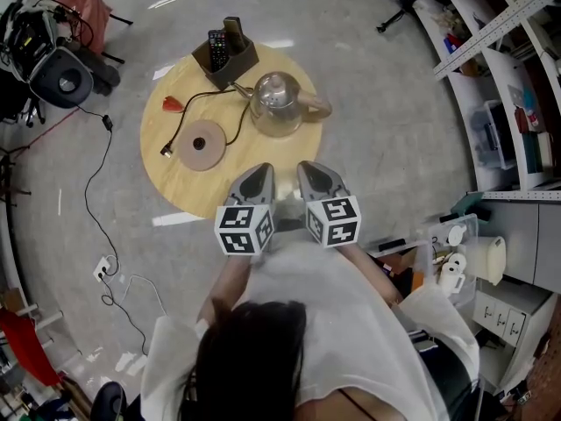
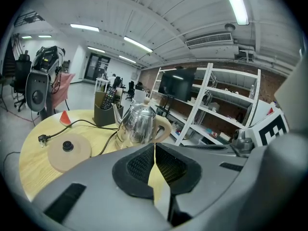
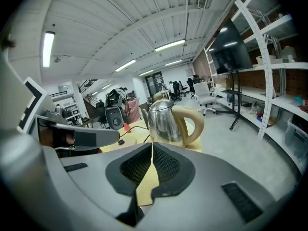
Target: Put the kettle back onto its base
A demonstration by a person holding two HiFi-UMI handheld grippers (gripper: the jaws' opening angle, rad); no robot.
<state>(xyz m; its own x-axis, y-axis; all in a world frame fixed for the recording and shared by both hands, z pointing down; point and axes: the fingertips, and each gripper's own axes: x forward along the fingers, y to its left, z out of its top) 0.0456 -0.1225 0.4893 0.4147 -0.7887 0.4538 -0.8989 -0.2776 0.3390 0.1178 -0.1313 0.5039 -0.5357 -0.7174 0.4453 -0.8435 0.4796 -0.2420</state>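
Kettle (image 1: 276, 103) by table (image 1: 188, 191) rim, base (image 1: 202, 145) well apart

Kettle (image 1: 276, 105) right of base (image 1: 202, 145), apart

kettle (image 1: 275, 103): shiny silver body and lid, beige handle
base (image 1: 202, 145): pale tan disc with a black centre
cord (image 1: 180, 121): black
table (image 1: 188, 187): light yellow wood
holder (image 1: 230, 60): dark brown, with a black remote (image 1: 216, 47) in it
wedge (image 1: 172, 103): red
left gripper (image 2: 154, 148): grey shell, black pads with a fine dotted grid
right gripper (image 3: 152, 146): same grey shell, same black gridded pads
cubes (image 1: 244, 229): white, printed with black square markers
floor (image 1: 377, 130): grey, glossy, streaked with white reflections
top (image 1: 324, 323): white
hair (image 1: 250, 358): dark
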